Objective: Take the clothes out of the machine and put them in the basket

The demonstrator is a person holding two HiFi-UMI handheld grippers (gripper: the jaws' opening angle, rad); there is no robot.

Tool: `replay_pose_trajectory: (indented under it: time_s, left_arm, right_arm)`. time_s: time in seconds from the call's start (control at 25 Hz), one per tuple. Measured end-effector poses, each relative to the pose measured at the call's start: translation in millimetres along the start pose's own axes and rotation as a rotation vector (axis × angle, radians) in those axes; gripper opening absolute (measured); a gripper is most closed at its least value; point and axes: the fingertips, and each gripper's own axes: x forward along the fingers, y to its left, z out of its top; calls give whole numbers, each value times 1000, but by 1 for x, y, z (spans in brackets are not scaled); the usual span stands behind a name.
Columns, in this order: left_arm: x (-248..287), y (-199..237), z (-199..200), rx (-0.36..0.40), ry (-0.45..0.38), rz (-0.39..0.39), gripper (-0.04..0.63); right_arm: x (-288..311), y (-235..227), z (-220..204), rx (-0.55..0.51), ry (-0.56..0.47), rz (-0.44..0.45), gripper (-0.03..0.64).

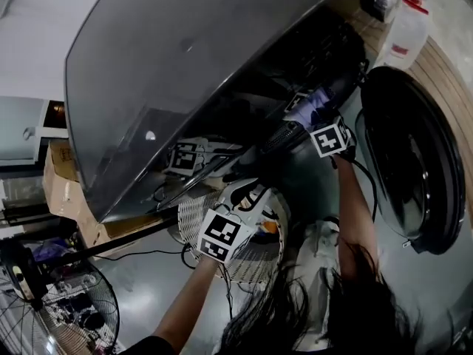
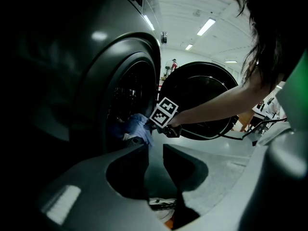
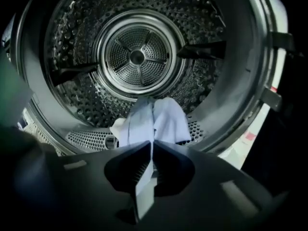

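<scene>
Now your right gripper is at the mouth of the front-loading machine, its jaws pressed together on a pale blue cloth. The cloth fans out just past the jaw tips, and a strip of it runs back between them. It hangs over the lower lip of the perforated steel drum, so it is only at the opening and not yet clear of the machine. No other garment shows inside the drum from the right gripper view.

Your left gripper has its jaws spread, with nothing between them. Through the gap you see the grey front of the machine below the opening. From the head view this gripper hovers above the white slatted laundry basket, which stands on the floor just in front of the machine and to the left of the opening.

The round dark door is swung wide open to your right, well apart from both grippers. A pedestal fan stands on the floor at the far left, beyond the basket.
</scene>
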Motion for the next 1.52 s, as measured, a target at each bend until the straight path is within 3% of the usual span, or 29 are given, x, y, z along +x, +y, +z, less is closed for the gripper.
replay_pose_trajectory:
  time_s: [0.2, 0.52, 0.76, 0.96, 1.52]
  left_arm:
    - [-23, -2, -1, -17, 19, 9, 101]
    - [-55, -37, 37, 7, 21, -35, 101]
    - [-85, -59, 79, 122, 18, -48, 101]
    - [-106, -77, 102, 218, 18, -69, 101]
    - [-166, -102, 125, 215, -14, -18, 101]
  right_arm:
    - [-30, 8, 6, 96, -71, 24, 35]
    - [-115, 46, 20, 116, -113, 98, 34]
    - [-185, 79, 28, 223, -123, 150, 35]
    - [-240, 93, 43, 239, -135, 172, 34]
    - [-379, 115, 95, 282, -234, 229, 34]
